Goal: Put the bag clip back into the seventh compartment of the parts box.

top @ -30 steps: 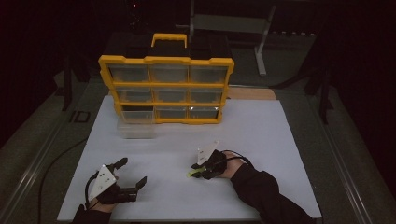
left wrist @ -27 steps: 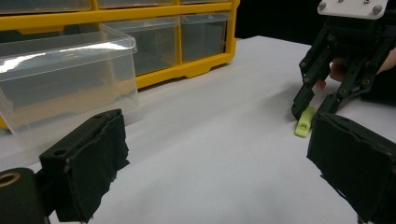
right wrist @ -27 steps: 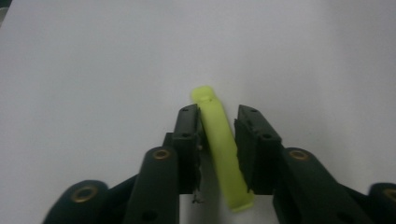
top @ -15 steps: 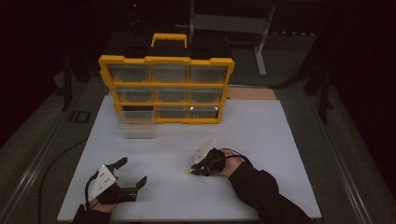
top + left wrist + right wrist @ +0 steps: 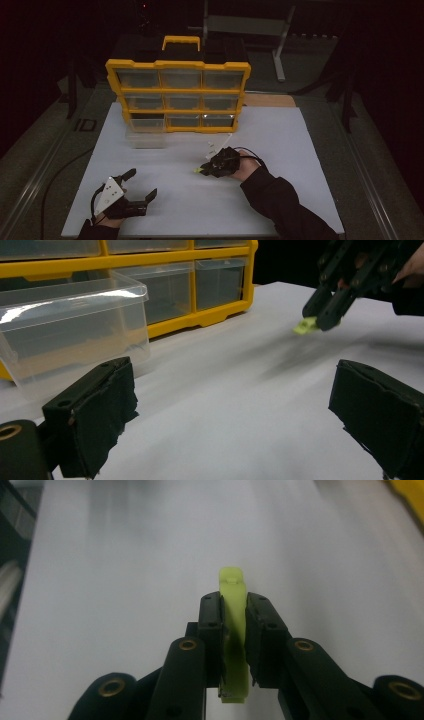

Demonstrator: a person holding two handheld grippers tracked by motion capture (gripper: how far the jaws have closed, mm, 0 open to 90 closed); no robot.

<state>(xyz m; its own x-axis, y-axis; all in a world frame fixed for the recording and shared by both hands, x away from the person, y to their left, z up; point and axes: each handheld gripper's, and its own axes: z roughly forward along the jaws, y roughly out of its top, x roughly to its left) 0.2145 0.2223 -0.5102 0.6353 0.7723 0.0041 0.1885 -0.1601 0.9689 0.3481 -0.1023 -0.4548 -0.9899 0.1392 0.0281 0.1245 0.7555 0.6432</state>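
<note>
A white table [image 5: 280, 130] stands in a dark room, with a yellow drawer cabinet [image 5: 177, 95] at 12 o'clock. Compared with before, the right gripper [image 5: 204, 170] is now higher, clenched on a lime-green piece [image 5: 233, 630] between its pads. The left gripper [image 5: 142, 186] at 7 o'clock stays released.

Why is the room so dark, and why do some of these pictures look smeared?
High view: the light falls on the white table alone, the surroundings are near black. Right gripper view: the table streaks past in blur, yet the right gripper and the yellow-green piece clamped in it are sharp. Left gripper view: a smeared shadow on the table, and a bright glare on the clear drawer.
</note>
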